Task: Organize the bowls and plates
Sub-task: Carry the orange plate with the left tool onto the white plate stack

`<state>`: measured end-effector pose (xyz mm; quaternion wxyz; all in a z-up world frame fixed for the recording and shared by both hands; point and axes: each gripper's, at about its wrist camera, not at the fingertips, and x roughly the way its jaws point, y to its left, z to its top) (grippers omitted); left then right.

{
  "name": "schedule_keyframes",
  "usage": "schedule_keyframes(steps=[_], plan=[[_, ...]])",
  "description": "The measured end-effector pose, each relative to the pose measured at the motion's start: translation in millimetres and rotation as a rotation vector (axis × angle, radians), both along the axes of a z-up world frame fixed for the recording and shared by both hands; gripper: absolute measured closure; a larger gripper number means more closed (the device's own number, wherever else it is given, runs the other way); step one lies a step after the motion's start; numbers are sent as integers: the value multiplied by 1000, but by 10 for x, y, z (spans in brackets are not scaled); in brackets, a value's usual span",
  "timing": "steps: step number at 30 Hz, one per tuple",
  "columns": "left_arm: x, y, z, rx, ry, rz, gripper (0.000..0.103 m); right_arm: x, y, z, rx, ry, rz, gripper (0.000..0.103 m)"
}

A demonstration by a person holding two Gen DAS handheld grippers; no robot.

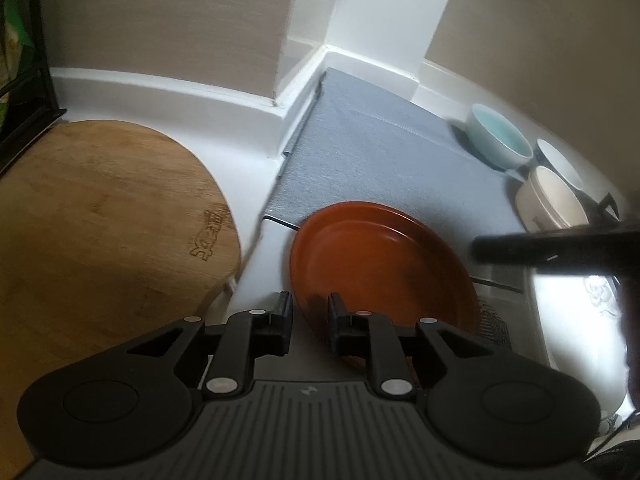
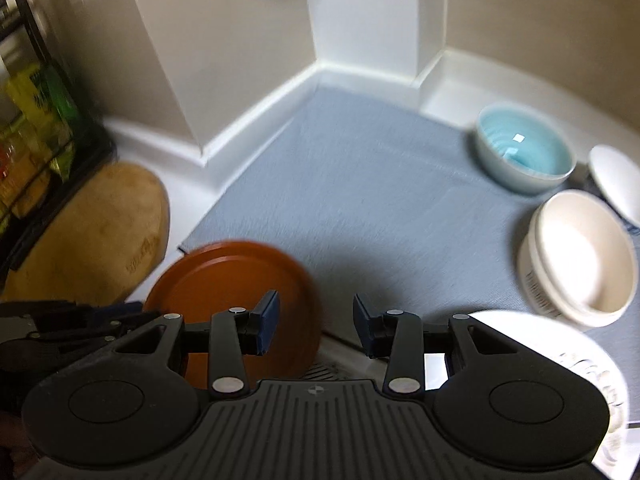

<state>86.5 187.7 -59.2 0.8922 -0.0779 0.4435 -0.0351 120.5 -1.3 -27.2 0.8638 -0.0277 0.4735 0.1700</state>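
Left gripper [image 1: 310,308] straddles the near rim of the brown plate [image 1: 384,264]

The plate lies straight ahead of the left tongs, tilted, its far edge over the grey mat [image 1: 380,152] and its near rim between the two fingers; whether they pinch it I cannot tell, as a narrow gap shows. The right gripper [image 2: 314,312] hangs released, jaws wide and holding nothing, just right of the same plate, so the left is nearer. The blue bowl [image 2: 524,148], cream bowl [image 2: 580,256] and white plate [image 2: 592,364] sit well apart on the right
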Motion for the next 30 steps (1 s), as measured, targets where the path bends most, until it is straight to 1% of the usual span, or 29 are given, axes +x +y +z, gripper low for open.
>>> schedule_keyframes(steps=[3,7,10,13,15,18,20,25,30], plan=[[4,-19,-19,7,4,-16,83,21,36,-152,-17,51,-21,61],[1,-45,-37,23,3,-36,83,22,70,-277,-41,76,-13,61],[-6,-61,-43,34,-2,-39,83,13,67,-319,-34,93,-12,63],[1,-80,-51,47,-8,-41,85,23,50,-376,-30,94,-20,71],[6,-90,-51,54,-10,-40,85,22,50,-390,-12,89,-13,81],[-5,-104,-22,65,-14,-30,86,-12,51,-385,-10,60,0,89],[-38,-132,16,68,-22,-30,86,-35,17,-364,0,47,1,92],[-152,-349,197,99,-93,-60,86,-156,-154,-145,23,-35,6,92],[-199,-705,394,103,-159,-127,86,-322,-524,141,52,-117,-37,92]])
